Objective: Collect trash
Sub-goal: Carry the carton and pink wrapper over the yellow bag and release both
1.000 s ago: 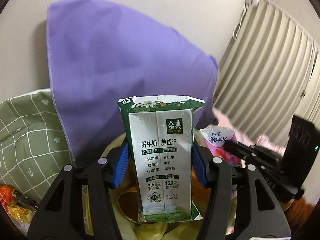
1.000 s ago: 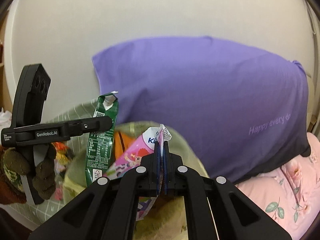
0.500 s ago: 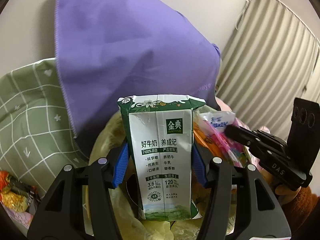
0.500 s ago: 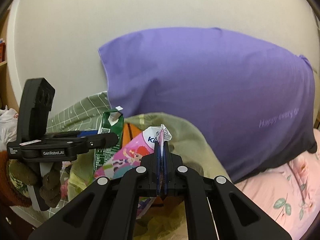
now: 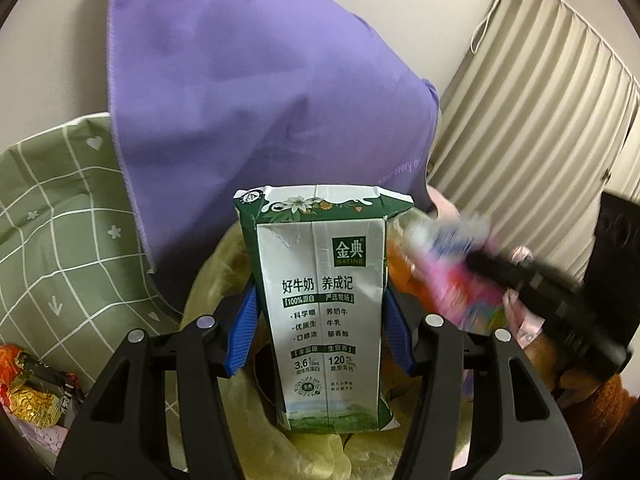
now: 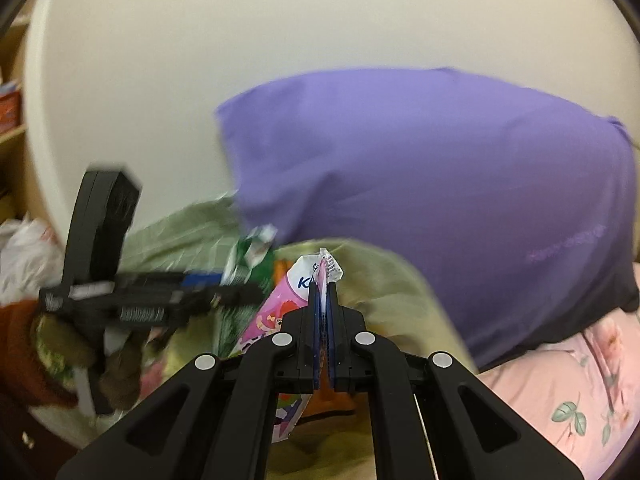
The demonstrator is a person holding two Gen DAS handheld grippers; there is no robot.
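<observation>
My left gripper [image 5: 320, 304] is shut on a green and white milk carton [image 5: 320, 304], held upright above a bin lined with a yellowish bag [image 5: 224, 264]. My right gripper [image 6: 324, 292] is shut on the edge of a pink tissue packet [image 6: 280, 312], which hangs down to the left. In the left wrist view the pink packet [image 5: 460, 280] and the right gripper [image 5: 540, 300] are blurred at the right, over the bin. In the right wrist view the left gripper [image 6: 224, 292] with the carton [image 6: 248, 256] is blurred at the left.
A large purple pillow [image 5: 260, 112] leans on the wall behind the bin. A green checked cloth [image 5: 52, 240] lies at the left with foil wrappers [image 5: 32, 392] below it. Pink floral bedding [image 6: 560, 384] is at the right. Pleated curtains [image 5: 540, 120] hang at the far right.
Both grippers have moved lower toward the bin, and the purple pillow has risen in the left view. The right gripper with the pink packet is moving fast and looks blurred.
</observation>
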